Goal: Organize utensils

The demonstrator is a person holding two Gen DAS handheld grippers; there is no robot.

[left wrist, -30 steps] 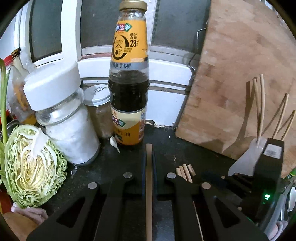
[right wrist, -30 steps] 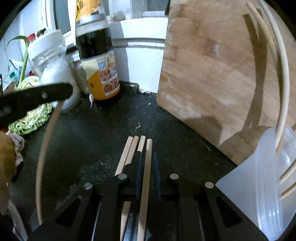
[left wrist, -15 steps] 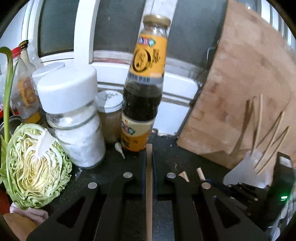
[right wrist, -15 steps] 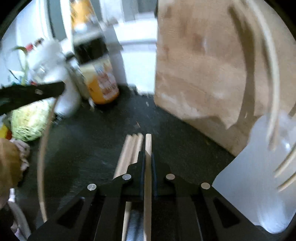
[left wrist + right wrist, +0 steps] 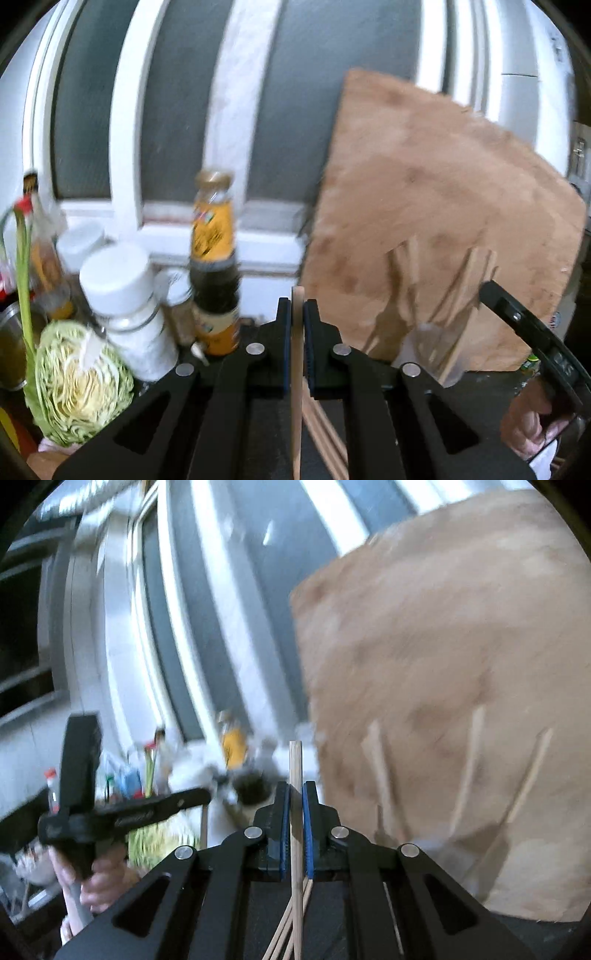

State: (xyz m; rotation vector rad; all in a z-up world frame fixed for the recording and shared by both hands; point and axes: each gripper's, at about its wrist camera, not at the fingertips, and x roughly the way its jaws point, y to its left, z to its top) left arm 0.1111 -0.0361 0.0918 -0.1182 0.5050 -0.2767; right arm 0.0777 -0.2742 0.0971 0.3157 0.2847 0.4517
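Setting: dark tabletop below a white-framed window, wooden cutting board propped ahead.

Left gripper: fingers shut on one chopstick, long axis running straight forward along them. Clear holder with upright chopsticks: ahead, to the right. Spare chopsticks: beneath.

Right gripper: fingers clamped on its own chopstick, same axis; holder's sticks ahead-right, judged nearer this hand.

Left view alone shows the holder body, soy sauce bottle, cabbage; right view alone shows the left gripper from outside. Both blurred.
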